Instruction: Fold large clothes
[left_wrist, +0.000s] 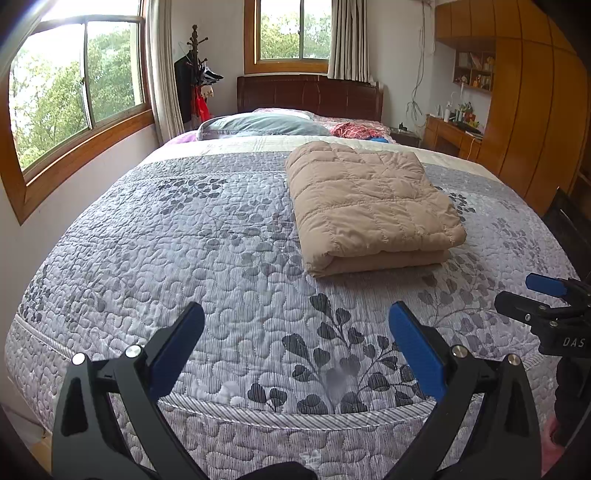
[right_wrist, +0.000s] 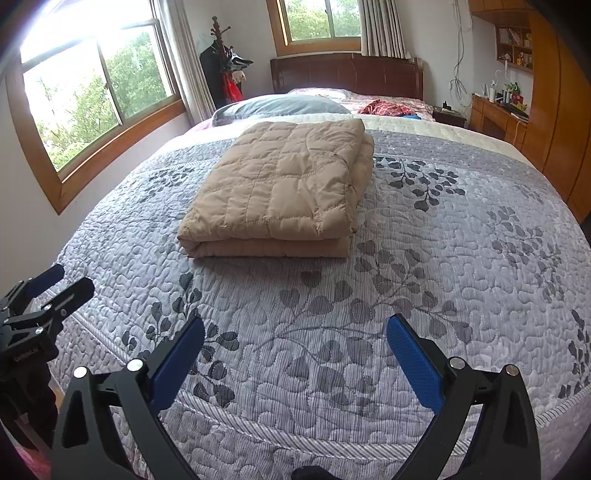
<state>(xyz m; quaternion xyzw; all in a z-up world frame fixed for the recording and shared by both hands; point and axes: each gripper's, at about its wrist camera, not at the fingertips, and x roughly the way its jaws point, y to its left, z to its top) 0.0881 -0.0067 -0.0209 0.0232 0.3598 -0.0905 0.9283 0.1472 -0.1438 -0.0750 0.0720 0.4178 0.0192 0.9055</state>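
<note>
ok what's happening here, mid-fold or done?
Looks done. The tan jacket lies folded into a neat rectangle on the bed. Both grippers are open and empty, held over the foot of the bed, clear of the jacket: left gripper, right gripper. Nobody is touching anything right now.

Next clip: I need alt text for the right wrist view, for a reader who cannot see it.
A tan quilted puffer garment lies folded into a neat rectangle on a grey leaf-patterned bedspread. The right gripper hangs open over the bed's near edge, holding nothing, and the left gripper shows at the left edge.
</note>
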